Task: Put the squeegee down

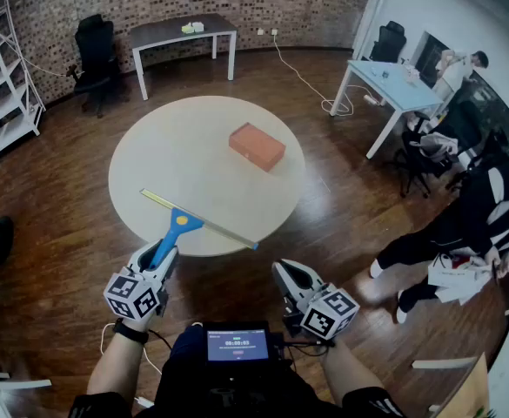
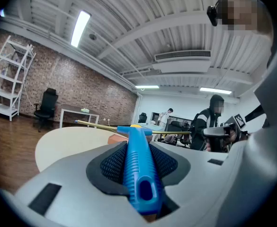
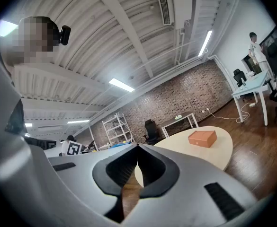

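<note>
The squeegee has a blue handle and a long yellow blade; its blade hangs over the near edge of the round beige table. My left gripper is shut on the blue handle, which runs out between the jaws toward the blade. The squeegee is held above the table, tilted upward. My right gripper is shut with nothing in it, held off the table's near right edge; its tips meet in the right gripper view.
An orange box lies on the far right part of the table. A grey desk, black chair and white shelves stand beyond. A blue desk and seated people are at right.
</note>
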Demonstrator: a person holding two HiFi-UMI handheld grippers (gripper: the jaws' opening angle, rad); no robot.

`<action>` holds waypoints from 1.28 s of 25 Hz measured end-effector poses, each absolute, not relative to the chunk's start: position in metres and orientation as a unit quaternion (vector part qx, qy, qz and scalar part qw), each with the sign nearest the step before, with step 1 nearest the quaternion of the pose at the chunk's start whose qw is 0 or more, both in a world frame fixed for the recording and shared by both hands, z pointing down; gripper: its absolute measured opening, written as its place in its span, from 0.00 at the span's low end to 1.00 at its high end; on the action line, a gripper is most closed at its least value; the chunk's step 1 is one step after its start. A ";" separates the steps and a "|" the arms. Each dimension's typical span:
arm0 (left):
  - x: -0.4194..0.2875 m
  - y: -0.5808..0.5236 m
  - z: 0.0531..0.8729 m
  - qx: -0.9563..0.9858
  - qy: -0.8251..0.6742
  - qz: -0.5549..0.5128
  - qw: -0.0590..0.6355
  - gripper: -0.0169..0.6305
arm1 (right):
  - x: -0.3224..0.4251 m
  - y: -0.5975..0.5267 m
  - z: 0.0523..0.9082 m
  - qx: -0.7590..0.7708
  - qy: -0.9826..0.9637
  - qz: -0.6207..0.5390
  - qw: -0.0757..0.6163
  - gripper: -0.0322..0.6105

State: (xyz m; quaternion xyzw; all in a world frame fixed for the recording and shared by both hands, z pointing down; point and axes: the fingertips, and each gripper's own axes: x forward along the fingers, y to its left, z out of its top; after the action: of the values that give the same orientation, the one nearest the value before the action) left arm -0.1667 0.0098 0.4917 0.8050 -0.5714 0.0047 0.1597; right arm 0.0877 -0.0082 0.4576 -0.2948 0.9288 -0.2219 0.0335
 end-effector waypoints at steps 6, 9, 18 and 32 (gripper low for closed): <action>-0.161 -0.081 0.501 0.809 -0.566 0.024 0.158 0.26 | 0.099 -0.034 0.468 -0.304 0.925 -0.228 0.028 0.08; -0.161 -0.135 0.518 0.809 -0.563 0.032 0.167 0.26 | 0.104 -0.053 0.475 -0.319 0.918 -0.233 0.027 0.08; -0.174 -0.312 0.624 0.809 -0.538 0.083 0.222 0.26 | 0.108 -0.142 0.500 -0.387 0.888 -0.248 -0.003 0.08; -0.184 -0.466 0.782 0.792 -0.510 0.198 0.272 0.26 | 0.083 -0.256 0.544 -0.442 0.847 -0.296 -0.024 0.08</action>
State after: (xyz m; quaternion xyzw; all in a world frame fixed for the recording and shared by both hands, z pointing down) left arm -0.1840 -0.4665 0.7823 0.7917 -0.5102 0.1977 0.2716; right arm 0.0834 -0.2559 0.5442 -0.4417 0.8465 -0.2962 -0.0244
